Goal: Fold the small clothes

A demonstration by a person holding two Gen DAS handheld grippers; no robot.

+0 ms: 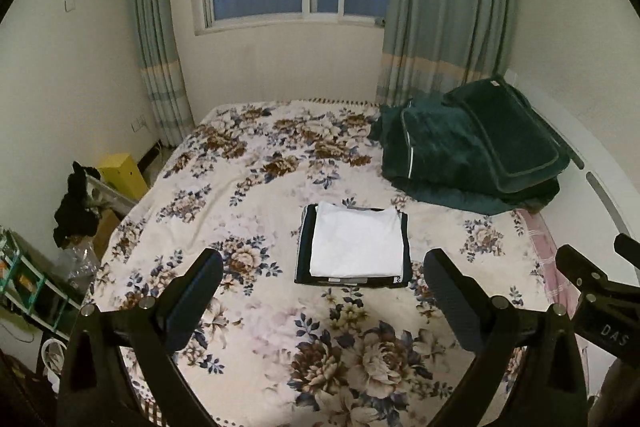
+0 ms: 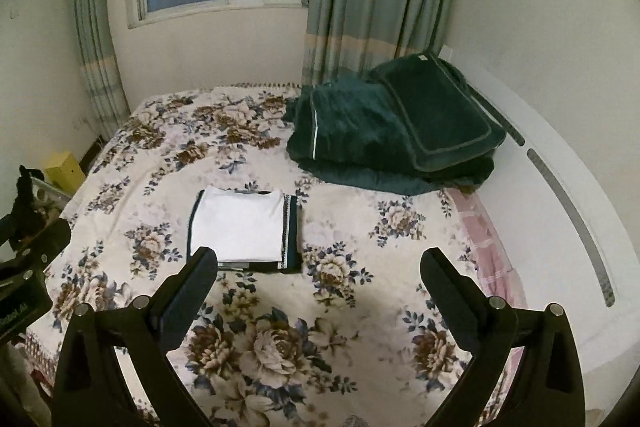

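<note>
Folded clothes stack [image 1: 356, 247] is sitting mid-bed [image 1: 248, 327], with the blanket pile [image 1: 472, 151] lying behind it to the right, by the curtain [image 1: 440, 7]. Both tools are hanging spread apart in front: left tool [image 1: 324, 269], right tool [image 2: 319, 267].

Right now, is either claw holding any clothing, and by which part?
Nothing is held. The left claw and right claw are both open above the bed, apart from the folded white garment.

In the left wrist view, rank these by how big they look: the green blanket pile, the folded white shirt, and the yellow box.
1. Green blanket pile, largest.
2. Folded white shirt, lying on a dark folded garment.
3. Yellow box, smallest, though it sits farther off beside the bed and is partly hidden, so its true size is unsure.
</note>
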